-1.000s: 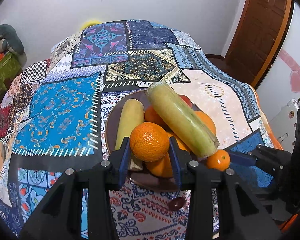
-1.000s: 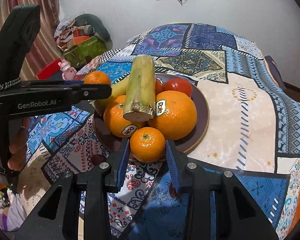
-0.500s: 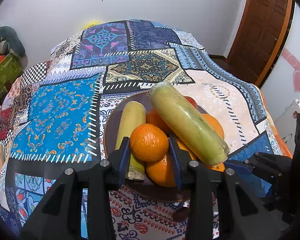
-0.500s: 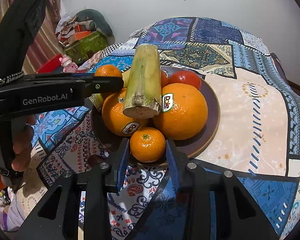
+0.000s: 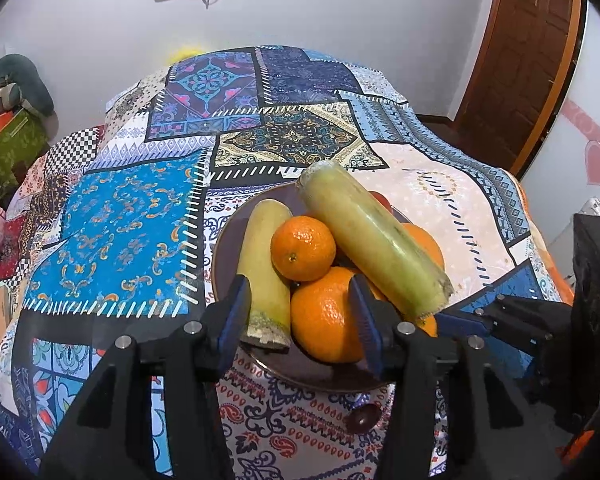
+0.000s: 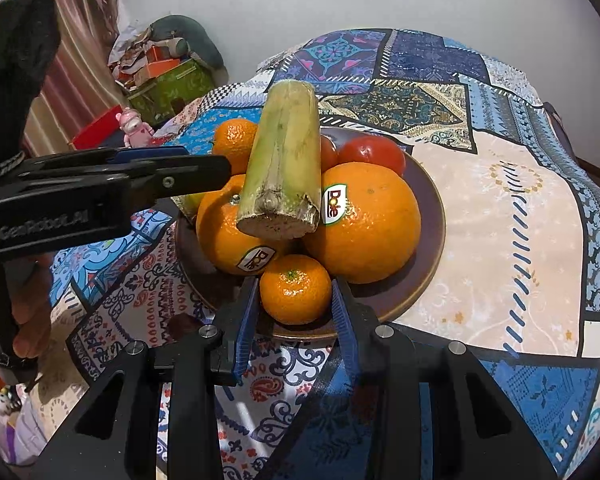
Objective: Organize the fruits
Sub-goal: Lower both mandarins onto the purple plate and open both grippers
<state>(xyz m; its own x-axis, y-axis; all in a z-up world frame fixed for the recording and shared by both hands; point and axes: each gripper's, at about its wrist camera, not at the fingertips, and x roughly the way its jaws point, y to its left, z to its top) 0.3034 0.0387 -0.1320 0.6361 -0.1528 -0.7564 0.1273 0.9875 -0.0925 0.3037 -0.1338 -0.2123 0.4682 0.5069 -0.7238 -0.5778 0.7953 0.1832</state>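
Note:
A dark brown plate [image 5: 225, 240] [image 6: 432, 216] holds two large oranges [image 6: 364, 224], red tomatoes [image 6: 372, 152] and two green-yellow stalk pieces [image 5: 372, 236] [image 6: 286, 160]. One mandarin [image 5: 303, 249] rests on the pile between the stalks. My left gripper [image 5: 300, 304] sits just short of it, and its jaws are opening with the pads off the fruit. It enters the right wrist view from the left [image 6: 204, 168]. My right gripper [image 6: 295, 292] is shut on a second, smaller mandarin [image 6: 295, 289] at the plate's near rim.
A patchwork cloth [image 5: 116, 240] covers the whole table. A small dark round object [image 5: 362, 416] lies on it in front of the plate. A person's hand [image 6: 28, 320] holds the left gripper. Boxes and a pink toy [image 6: 134, 126] stand beyond the left edge, a wooden door [image 5: 516, 60] at the right.
The left jaws have spread, and the mandarin they held now lies on the pile ahead of the fingertips. The right gripper still holds its mandarin at the plate's rim.

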